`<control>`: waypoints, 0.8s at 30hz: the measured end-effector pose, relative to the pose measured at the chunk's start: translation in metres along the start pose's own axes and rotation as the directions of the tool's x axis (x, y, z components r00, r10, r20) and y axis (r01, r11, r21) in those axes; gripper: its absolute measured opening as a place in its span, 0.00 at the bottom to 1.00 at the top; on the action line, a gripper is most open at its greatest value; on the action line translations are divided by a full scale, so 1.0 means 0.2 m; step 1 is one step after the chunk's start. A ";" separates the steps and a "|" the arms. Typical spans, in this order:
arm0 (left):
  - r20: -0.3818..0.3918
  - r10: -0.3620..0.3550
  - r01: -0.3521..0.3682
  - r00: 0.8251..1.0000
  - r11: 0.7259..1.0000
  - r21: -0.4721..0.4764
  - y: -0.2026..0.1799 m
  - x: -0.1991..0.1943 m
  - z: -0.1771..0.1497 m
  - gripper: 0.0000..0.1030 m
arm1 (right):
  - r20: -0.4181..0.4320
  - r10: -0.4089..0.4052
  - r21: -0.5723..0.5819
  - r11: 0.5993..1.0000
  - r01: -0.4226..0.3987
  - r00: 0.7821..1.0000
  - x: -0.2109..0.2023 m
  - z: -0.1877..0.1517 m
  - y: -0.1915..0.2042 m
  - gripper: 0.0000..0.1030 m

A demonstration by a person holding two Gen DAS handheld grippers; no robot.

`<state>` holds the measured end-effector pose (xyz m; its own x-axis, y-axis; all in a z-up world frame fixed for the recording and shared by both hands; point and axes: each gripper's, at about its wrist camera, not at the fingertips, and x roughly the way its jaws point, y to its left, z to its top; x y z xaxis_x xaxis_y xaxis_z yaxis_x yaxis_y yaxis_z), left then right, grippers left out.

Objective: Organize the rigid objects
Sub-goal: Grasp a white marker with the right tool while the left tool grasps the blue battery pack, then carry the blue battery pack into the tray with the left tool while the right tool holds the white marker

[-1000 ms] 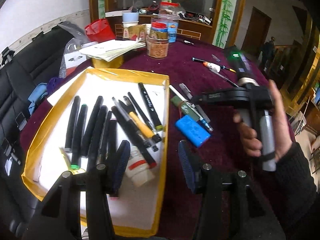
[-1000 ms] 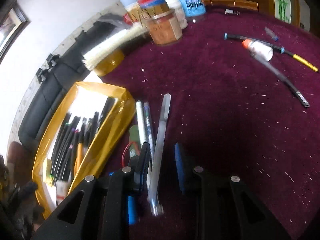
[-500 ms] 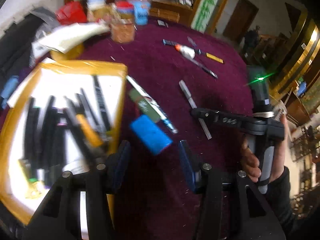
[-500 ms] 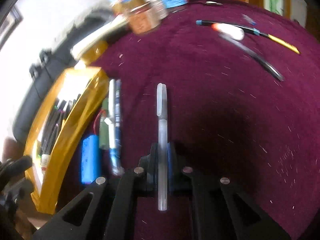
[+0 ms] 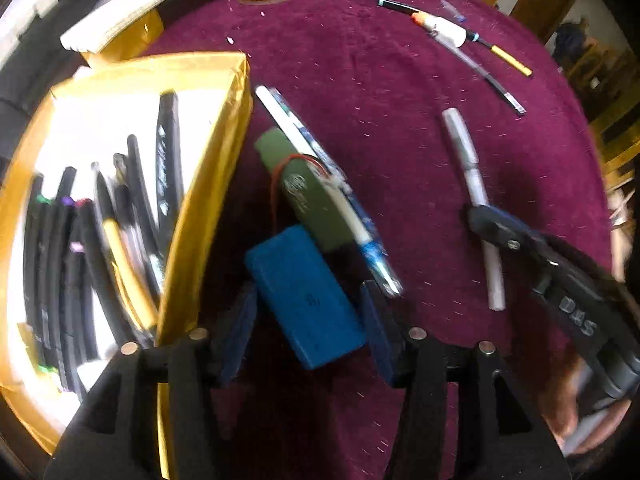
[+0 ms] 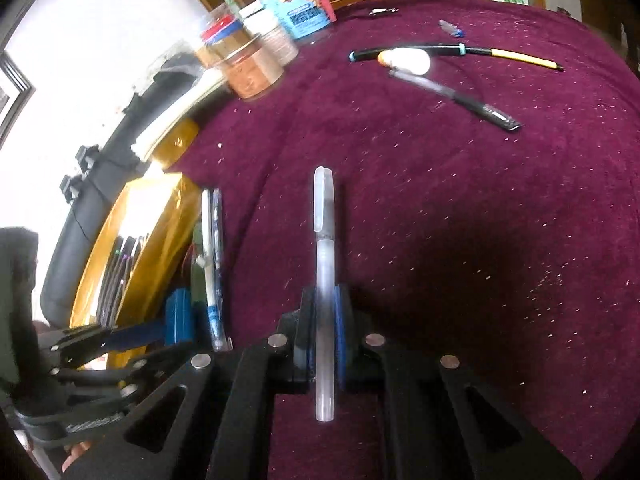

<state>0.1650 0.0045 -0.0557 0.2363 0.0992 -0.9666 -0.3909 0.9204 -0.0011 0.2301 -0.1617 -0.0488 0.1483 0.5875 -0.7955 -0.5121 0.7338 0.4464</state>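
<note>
The right gripper [image 6: 322, 340] pinches a frosted translucent capped pen [image 6: 324, 280] between its two blue-padded fingers [image 6: 341, 336]. The pen runs lengthwise through the grip: its capped end points forward over the maroon velvet tablecloth [image 6: 480, 200], its other end sticks back past the pads. In the left wrist view the same pen [image 5: 472, 184] crosses the right gripper's tip [image 5: 486, 222].

The left gripper [image 5: 308, 328] has its fingers spread wide on either side of a blue rectangular block [image 5: 304, 296] lying on the cloth; the block sits between the pads [image 5: 374, 328], and I cannot tell whether either pad touches it. Just beyond the block lie a green rectangular case [image 5: 308, 196] and a white-and-blue pen [image 5: 352, 216], beside the gold-edged white tray [image 5: 208, 152] holding many black pens [image 5: 64, 248].
</note>
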 end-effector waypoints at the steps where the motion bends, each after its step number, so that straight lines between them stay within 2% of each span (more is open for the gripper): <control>1: 0.009 0.005 -0.005 1.000 1.000 -0.001 -0.01 0.00 -0.01 0.46 | -0.001 -0.002 -0.002 1.000 0.002 1.000 0.00 0.00 0.01 0.06; 3: 0.031 0.013 -0.014 0.999 1.000 0.010 -0.02 -0.02 -0.05 0.41 | 0.001 -0.008 -0.005 1.000 0.008 1.000 0.01 0.00 0.01 0.06; 5: 0.041 -0.013 0.012 0.999 1.000 0.024 -0.02 -0.05 -0.13 0.37 | 0.001 -0.012 -0.002 1.000 0.012 1.000 0.01 0.00 0.00 0.06; 7: 0.053 -0.040 0.037 0.998 0.998 0.059 -0.05 -0.09 -0.26 0.36 | 0.001 -0.014 -0.003 1.000 0.014 1.000 0.02 0.00 0.01 0.06; 10: 0.084 -0.027 0.017 0.996 0.992 0.122 -0.09 -0.12 -0.36 0.37 | 0.003 -0.025 -0.017 1.000 0.025 1.000 0.02 0.00 0.02 0.06; 13: 0.078 -0.021 0.010 0.997 0.991 0.133 -0.08 -0.08 -0.34 0.42 | 0.009 -0.041 -0.036 0.999 0.041 0.999 0.02 -0.01 0.04 0.06; 15: 0.080 -0.033 0.023 0.996 0.993 0.119 -0.07 -0.08 -0.31 0.39 | 0.015 -0.050 -0.045 0.998 0.050 0.999 0.02 -0.02 0.04 0.06; 16: 0.084 -0.026 0.015 0.996 0.993 0.120 -0.07 -0.08 -0.30 0.31 | 0.018 -0.053 -0.048 0.997 0.054 0.998 0.02 -0.02 0.05 0.06; 19: 0.105 -0.031 0.017 0.994 0.992 0.124 -0.07 -0.11 -0.34 0.31 | 0.023 -0.058 -0.054 0.997 0.059 0.998 0.02 -0.02 0.05 0.06; 24: 0.097 -0.179 0.171 0.979 0.982 0.085 0.03 -0.20 -0.42 0.31 | 0.048 -0.066 -0.089 0.994 0.070 0.997 0.02 -0.03 0.08 0.06</control>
<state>0.0778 -0.0259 -0.0395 0.3879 -0.0312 -0.9212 -0.2674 0.9526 -0.1449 0.2171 -0.1499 -0.0478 0.2222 0.5537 -0.8025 -0.5735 0.7399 0.3517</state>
